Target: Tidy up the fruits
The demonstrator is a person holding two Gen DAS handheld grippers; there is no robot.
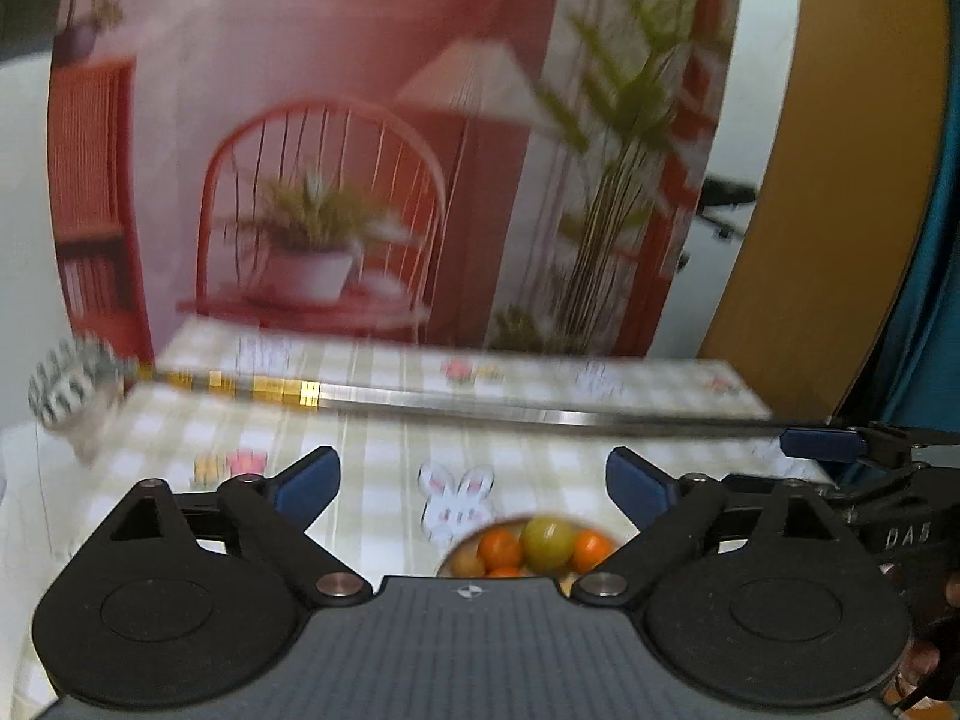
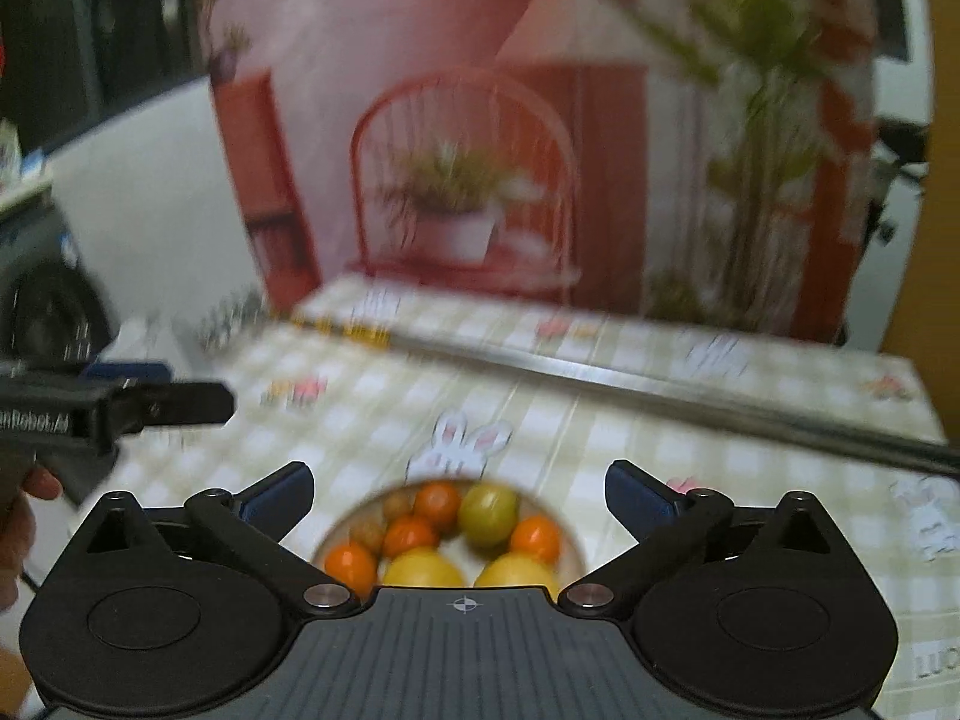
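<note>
We hold the left gripper (image 1: 473, 483) and right gripper (image 2: 459, 495) above the bowl (image 2: 573, 546), jaws wide and empty, since the fruits (image 2: 447, 531) sit gathered inside it on the checked surface (image 2: 600, 420).

Home – checked tablecloth (image 2: 600, 420); fruit bowl (image 2: 573, 540)

- Surface (image 2: 600, 420): pale yellow-and-white check cloth printed with white, pink-eared rabbits (image 2: 459, 441).
- Bowl (image 2: 573, 546): tan rim, possibly wood; blur makes it hard to tell.
- Fruits: orange ones (image 2: 534, 537), one yellow-green (image 2: 489, 510), two yellow (image 2: 423, 570), small brownish ones (image 2: 367, 534).
- Fingers (image 2: 636, 495): dark blue pads on black arms.
- Backdrop (image 1: 360, 120): pink and red, green plants.
</note>
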